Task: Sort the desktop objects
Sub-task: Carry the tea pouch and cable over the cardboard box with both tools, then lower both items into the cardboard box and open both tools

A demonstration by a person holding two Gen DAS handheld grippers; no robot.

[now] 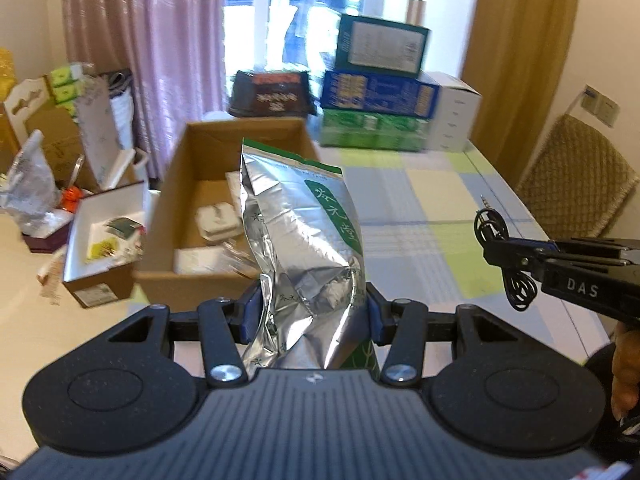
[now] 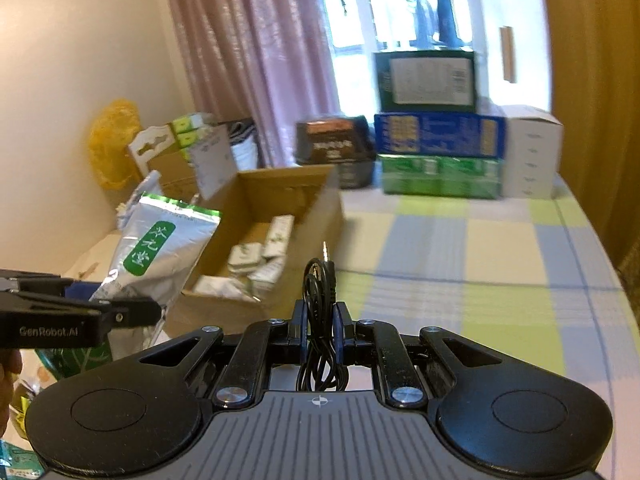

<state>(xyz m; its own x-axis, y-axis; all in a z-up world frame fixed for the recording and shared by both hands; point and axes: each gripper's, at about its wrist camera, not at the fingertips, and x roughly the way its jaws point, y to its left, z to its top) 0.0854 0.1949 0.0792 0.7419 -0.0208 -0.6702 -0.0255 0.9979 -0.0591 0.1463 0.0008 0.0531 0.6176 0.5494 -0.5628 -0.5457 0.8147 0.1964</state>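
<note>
Crumpled silver pouch (image 1: pixel 304 248) (green label) clamped in left tool (image 1: pixel 312 312); right tool (image 2: pixel 320 320) pinches seemingly coiled black cable (image 2: pixel 320 320).

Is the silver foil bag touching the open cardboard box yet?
Apart. The right wrist view shows the foil bag clamped in the left gripper, held left of the cardboard box.

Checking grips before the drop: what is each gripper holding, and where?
Left gripper pinches the foil pouch at its lower part. Right gripper clamps the coiled black cable mid-bundle.
</note>
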